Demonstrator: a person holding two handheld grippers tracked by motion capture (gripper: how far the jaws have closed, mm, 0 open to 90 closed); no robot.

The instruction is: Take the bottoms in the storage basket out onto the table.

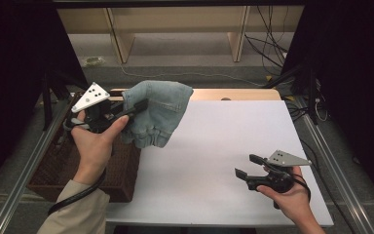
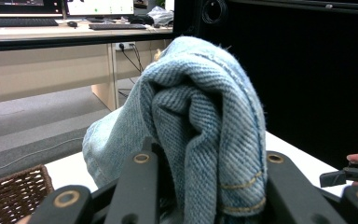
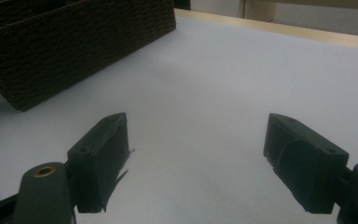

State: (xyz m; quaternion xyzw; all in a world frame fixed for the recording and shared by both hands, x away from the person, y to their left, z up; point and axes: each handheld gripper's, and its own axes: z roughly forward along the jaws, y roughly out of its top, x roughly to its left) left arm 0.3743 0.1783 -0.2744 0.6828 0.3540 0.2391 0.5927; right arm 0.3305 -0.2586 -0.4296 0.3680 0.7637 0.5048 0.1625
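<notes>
A bunched piece of light-blue denim (image 1: 157, 114), faded and folded over on itself, with tan stitching along its seams and a frayed edge. It hangs lifted off the white bench (image 1: 233, 146), clamped in the left tongs (image 1: 135, 108), near the bench's back left corner

The denim cloth (image 2: 200, 126) hides the left gripper (image 2: 205, 186) tips in the left gripper view. In the high view, the left hand (image 1: 95, 146) covers part of the basket (image 1: 121, 175). The right gripper view cuts the basket (image 3: 74, 46) off at its top edge.
</notes>
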